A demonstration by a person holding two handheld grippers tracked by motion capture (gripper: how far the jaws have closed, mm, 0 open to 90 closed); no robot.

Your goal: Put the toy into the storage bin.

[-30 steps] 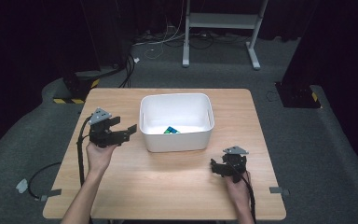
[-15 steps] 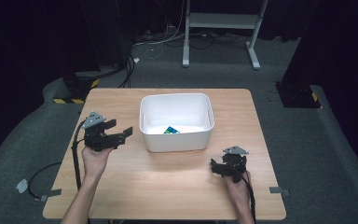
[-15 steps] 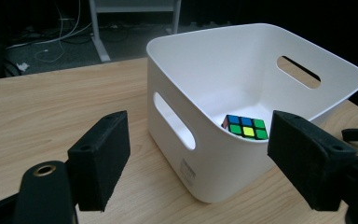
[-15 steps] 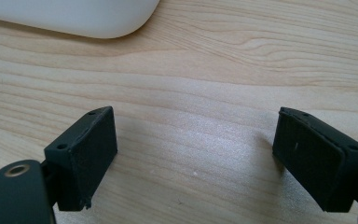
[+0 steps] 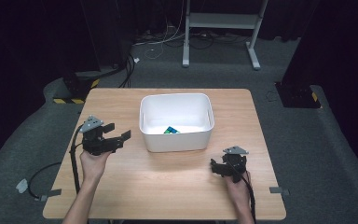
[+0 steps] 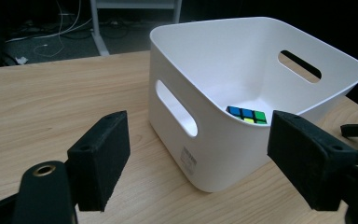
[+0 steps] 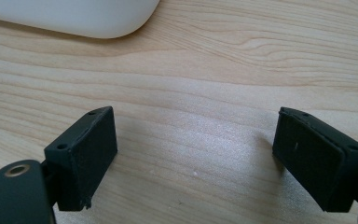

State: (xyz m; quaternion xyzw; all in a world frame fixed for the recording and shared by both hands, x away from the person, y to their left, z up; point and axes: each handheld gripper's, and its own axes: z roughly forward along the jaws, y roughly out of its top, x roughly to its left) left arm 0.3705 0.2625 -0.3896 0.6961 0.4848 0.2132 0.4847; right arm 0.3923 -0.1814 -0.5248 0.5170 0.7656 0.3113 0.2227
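**Both tongs empty, cube sitting in the bin**

Left gripper [image 5: 121,139]: I've got it up off the table by the left edge, jaws apart with nothing between them, pointed across at the left wall of the white bin [image 5: 177,142]. My read is that it hangs there clear of the bin rather than going in: the left gripper view has the near corner and the slot handle framed between the pads, none of it touched.

Right gripper [image 5: 213,167]: low on the table [image 5: 135,186], near the front-right corner, jaws also apart and empty. In the right gripper view there's bare wood grain between the pads and a rounded bottom corner of the bin at the top edge. Looks parked, resting on the surface, out of the way.

Cube [image 5: 170,130]: the colour cube lies on the bin floor, against the wall nearest me, roughly mid-width. In the left gripper view I see blue, green and yellow tiles just over the rim. Bin stands at the table's centre, slightly toward the far edge.

Relative to the tongs: cube is well apart from both, behind the bin wall. Left tongs are outside the left wall, right tongs outside the front-right corner. Either would have to go over the rim and down; left seems better placed, being already raised.
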